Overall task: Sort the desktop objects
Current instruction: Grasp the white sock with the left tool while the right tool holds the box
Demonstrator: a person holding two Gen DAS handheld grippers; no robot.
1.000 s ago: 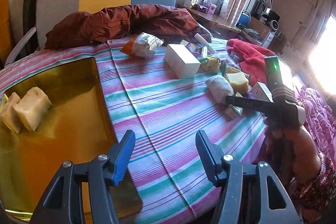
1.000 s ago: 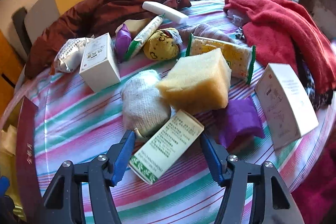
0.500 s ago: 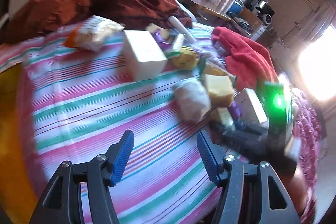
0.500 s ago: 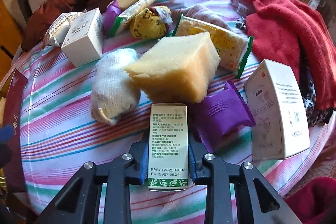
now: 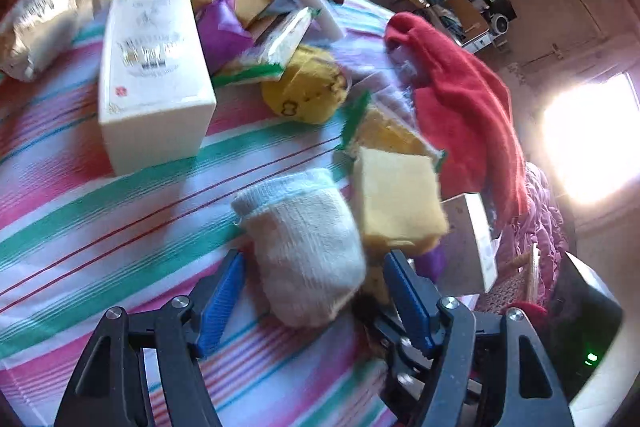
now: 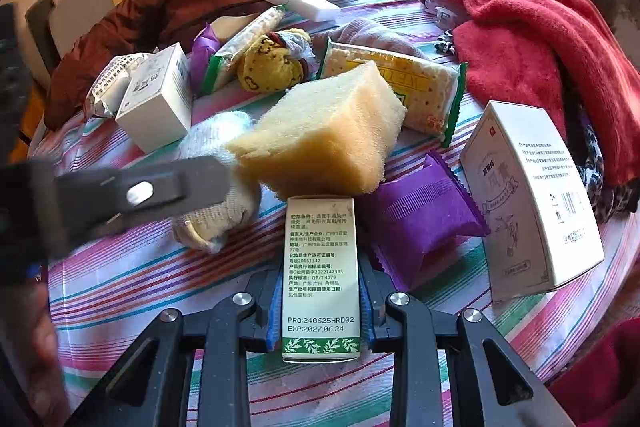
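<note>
Right wrist: one green box (image 6: 320, 275) (clamped), two sponges.

Sunlight is blowing out the window (image 5: 588, 147) at rt of my L view; glare w/ pink haze is washing that side. L frame is smearing w/ motion blur. My R view is staying sharp; fisheye is bending edges, corners vignetting black.

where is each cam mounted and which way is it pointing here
Left wrist: on the left gripper, looking along its open blue fingers at the white rolled sock between them; the right gripper shows at lower right.
Right wrist: on the right gripper, looking over the green-and-cream box it clamps toward the yellow sponge; one left-gripper finger crosses at left.
Shared: sock, sponge, red towel, white carton, striped tablecloth.
</note>
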